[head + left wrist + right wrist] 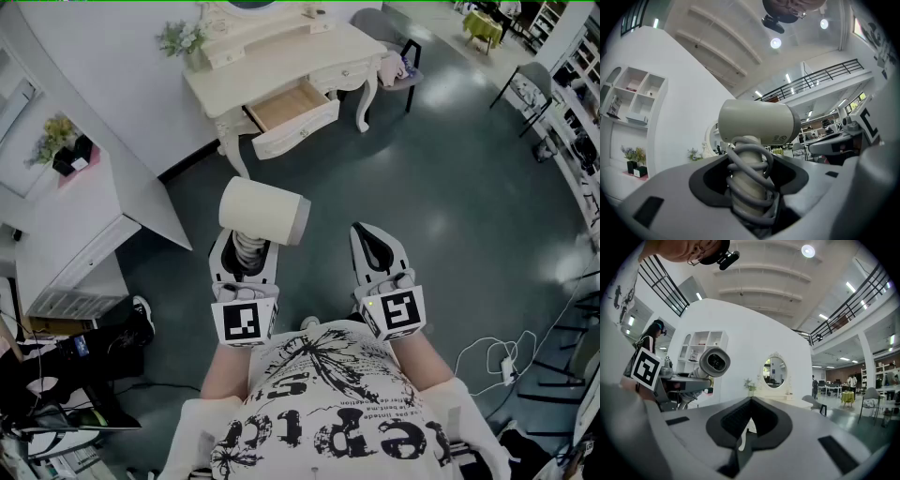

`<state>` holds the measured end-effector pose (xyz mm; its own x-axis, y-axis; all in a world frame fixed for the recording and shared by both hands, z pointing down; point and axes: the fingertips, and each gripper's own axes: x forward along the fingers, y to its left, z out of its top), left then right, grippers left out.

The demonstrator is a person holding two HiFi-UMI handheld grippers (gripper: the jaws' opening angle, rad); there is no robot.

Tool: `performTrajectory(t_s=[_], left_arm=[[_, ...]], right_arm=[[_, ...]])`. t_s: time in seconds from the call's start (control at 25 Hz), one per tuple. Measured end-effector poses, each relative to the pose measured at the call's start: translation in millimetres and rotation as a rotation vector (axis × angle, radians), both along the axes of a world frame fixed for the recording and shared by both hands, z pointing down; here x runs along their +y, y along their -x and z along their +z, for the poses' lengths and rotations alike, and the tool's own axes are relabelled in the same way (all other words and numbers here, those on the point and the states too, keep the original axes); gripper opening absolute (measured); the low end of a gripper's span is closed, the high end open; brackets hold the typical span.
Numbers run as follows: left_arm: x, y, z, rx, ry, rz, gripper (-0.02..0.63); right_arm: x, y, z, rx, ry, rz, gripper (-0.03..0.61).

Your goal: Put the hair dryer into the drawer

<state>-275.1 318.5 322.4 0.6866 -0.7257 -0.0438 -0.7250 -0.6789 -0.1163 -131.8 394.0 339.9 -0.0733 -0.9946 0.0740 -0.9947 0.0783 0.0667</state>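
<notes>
A cream hair dryer (263, 211) stands upright in my left gripper (246, 255), which is shut on its handle with the grey cord wound round it. In the left gripper view the hair dryer's barrel (757, 122) lies crosswise above the jaws of the left gripper (751, 174). My right gripper (380, 251) is level beside it, jaws shut with nothing between them. From the right gripper (751, 401) I see the hair dryer's nozzle (715, 362) at the left. The open drawer (291, 108) of the cream dressing table (281, 52) lies ahead across the dark floor.
A grey chair (389, 37) stands to the right of the dressing table, another chair (530, 84) farther right. A white cabinet (66, 234) and wall are at the left. Flowers (183, 39) sit on the table. Cables (497, 361) lie on the floor at my right.
</notes>
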Motion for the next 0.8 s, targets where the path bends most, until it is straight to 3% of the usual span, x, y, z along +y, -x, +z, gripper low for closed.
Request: performTrajectory(t_s=[0.8], left_arm=[[-16.0, 13.7, 10.1, 0.017, 0.026, 0.000, 0.252]], right_arm=[[-18.4, 11.8, 10.2, -0.025, 0.011, -0.003, 0.017]])
